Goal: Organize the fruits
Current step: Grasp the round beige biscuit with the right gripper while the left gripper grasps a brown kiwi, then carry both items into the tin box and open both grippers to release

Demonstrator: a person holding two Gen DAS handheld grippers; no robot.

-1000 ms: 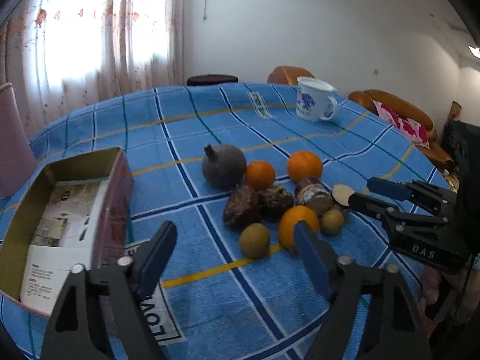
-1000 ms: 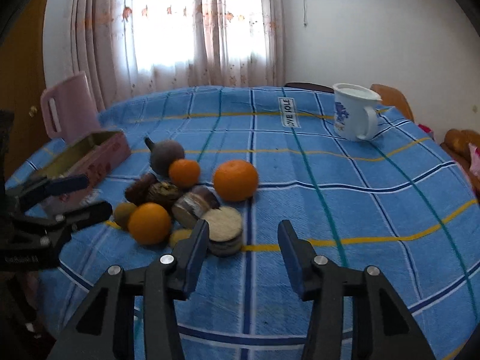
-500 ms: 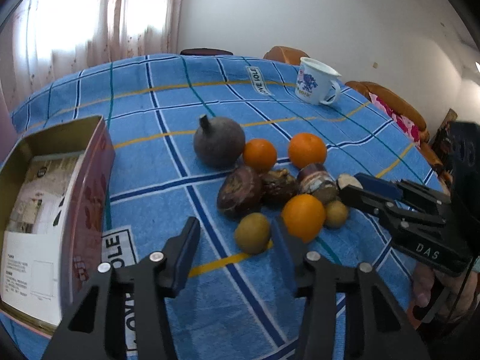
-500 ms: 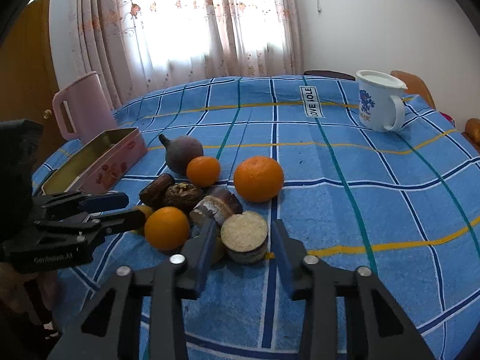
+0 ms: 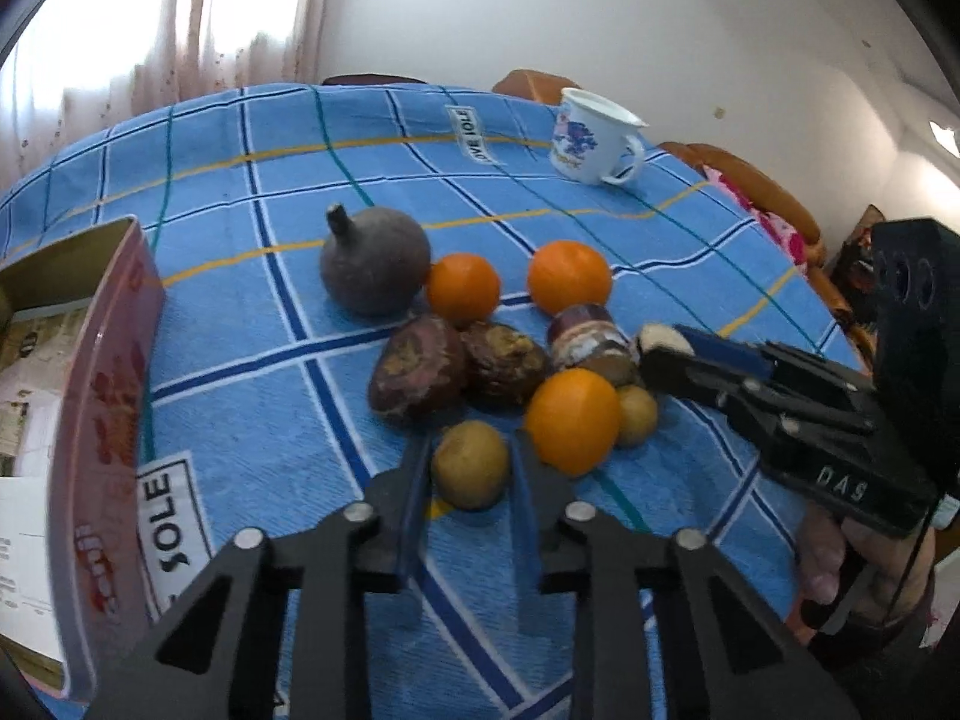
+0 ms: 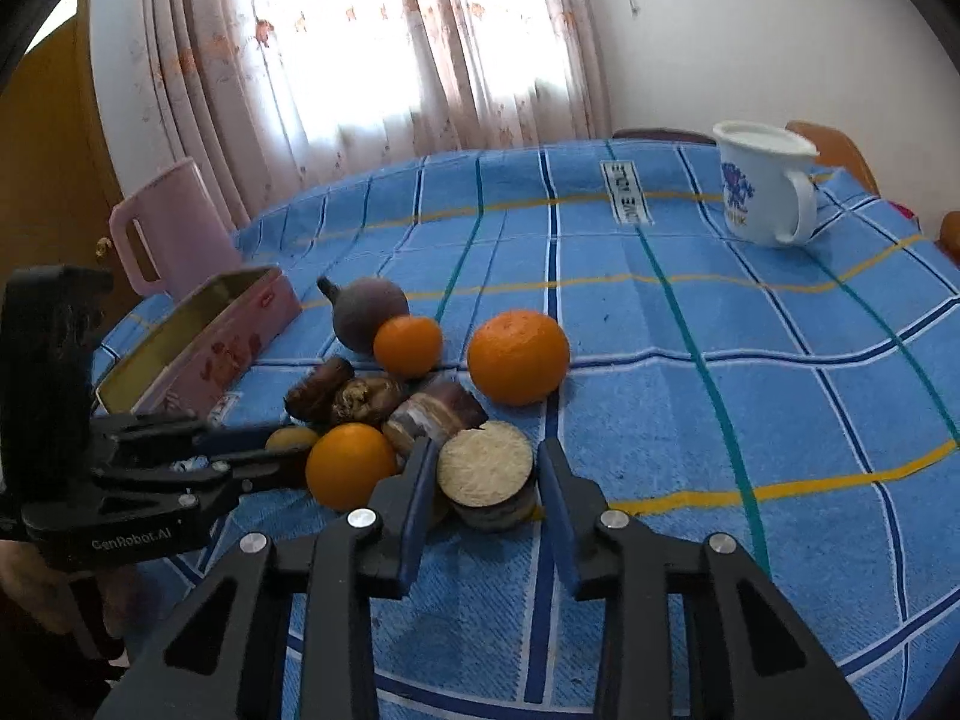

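A pile of fruit lies on the blue checked tablecloth (image 5: 270, 408): three oranges, a dark purple round fruit (image 5: 373, 269), brown wrinkled fruits, two small yellow-green fruits. My left gripper (image 5: 469, 463) has its jaws close around the nearer yellow-green fruit (image 5: 471, 463), which rests on the cloth. My right gripper (image 6: 485, 471) is open, its jaws either side of a cut round piece (image 6: 486, 474) with a pale top. An orange (image 6: 350, 465) lies just left of it. The left gripper also shows in the right wrist view (image 6: 282, 450).
An open pink tin box (image 5: 99, 396) stands at the left. A white mug (image 5: 591, 141) stands far right. A pink jug (image 6: 171, 234) stands behind the box. The table edge drops off at the right, with a sofa beyond.
Both grippers moved forward and down to the pile. The left jaws narrowed around the yellow-green fruit. The right jaws now straddle the cut round piece.
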